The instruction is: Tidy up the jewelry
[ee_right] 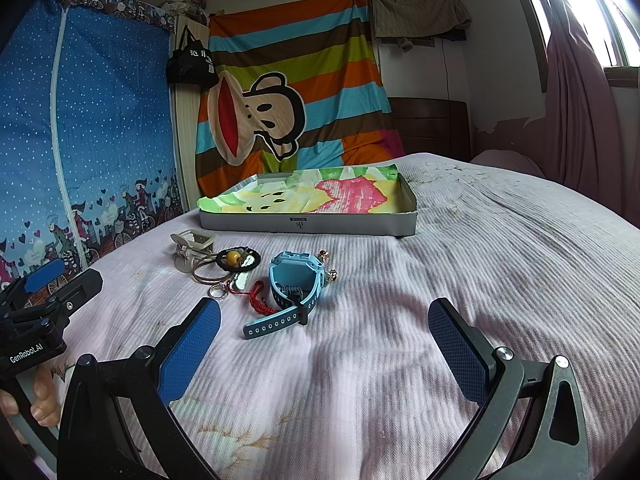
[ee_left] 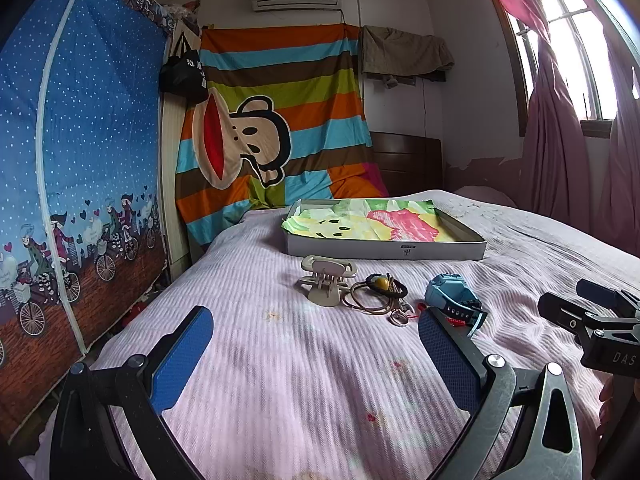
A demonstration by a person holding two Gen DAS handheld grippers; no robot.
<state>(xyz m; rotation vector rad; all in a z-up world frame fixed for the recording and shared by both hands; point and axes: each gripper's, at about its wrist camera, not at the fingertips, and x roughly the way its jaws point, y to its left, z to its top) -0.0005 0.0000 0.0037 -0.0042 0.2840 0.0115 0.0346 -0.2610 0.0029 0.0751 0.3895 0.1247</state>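
Note:
A small pile of accessories lies on the pink bedspread in front of a shallow grey box lined with a colourful cloth. The pile holds a beige hair claw, hair ties with a yellow bead, a ring, a red cord and a blue watch. My left gripper is open and empty, just short of the pile. My right gripper is open and empty, just short of the watch.
The bed fills the foreground. A blue printed wardrobe stands on the left, a striped monkey sheet hangs behind, and a window with pink curtains is on the right. Small earrings lie right of the watch.

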